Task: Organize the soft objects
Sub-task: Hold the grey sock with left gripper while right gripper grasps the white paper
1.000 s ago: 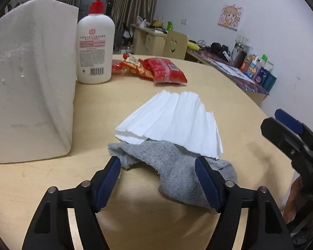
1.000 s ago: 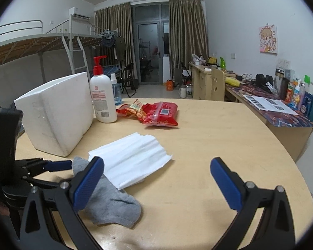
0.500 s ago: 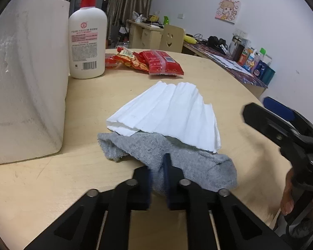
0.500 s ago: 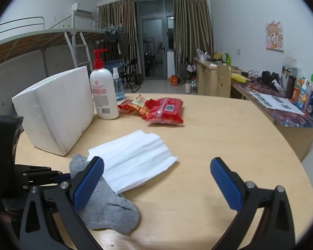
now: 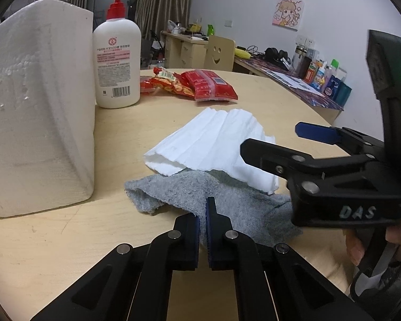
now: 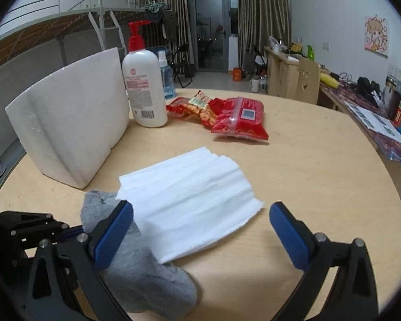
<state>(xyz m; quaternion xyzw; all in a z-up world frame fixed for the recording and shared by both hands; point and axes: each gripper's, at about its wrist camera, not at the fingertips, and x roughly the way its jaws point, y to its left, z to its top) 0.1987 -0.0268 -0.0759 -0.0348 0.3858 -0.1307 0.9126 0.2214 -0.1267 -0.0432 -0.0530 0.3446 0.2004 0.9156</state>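
Observation:
A grey sock (image 5: 238,203) lies crumpled on the round wooden table (image 5: 66,240), partly under a white pleated tissue sheet (image 5: 214,144). My left gripper (image 5: 203,214) is shut on the near fold of the grey sock. The sock (image 6: 147,281) and tissue (image 6: 189,200) also show in the right wrist view. My right gripper (image 6: 200,230) is open and empty, held just above the near edge of the tissue; it also shows at the right of the left wrist view (image 5: 280,141).
A white foam block (image 5: 37,112) stands at the left. A white lotion pump bottle (image 5: 117,61) with a red cap stands behind it. Red snack packets (image 5: 200,85) lie further back. The table's curved edge (image 6: 387,176) runs along the right.
My left gripper went from open around the sock to shut on it. My right gripper has moved forward and left, over the tissue.

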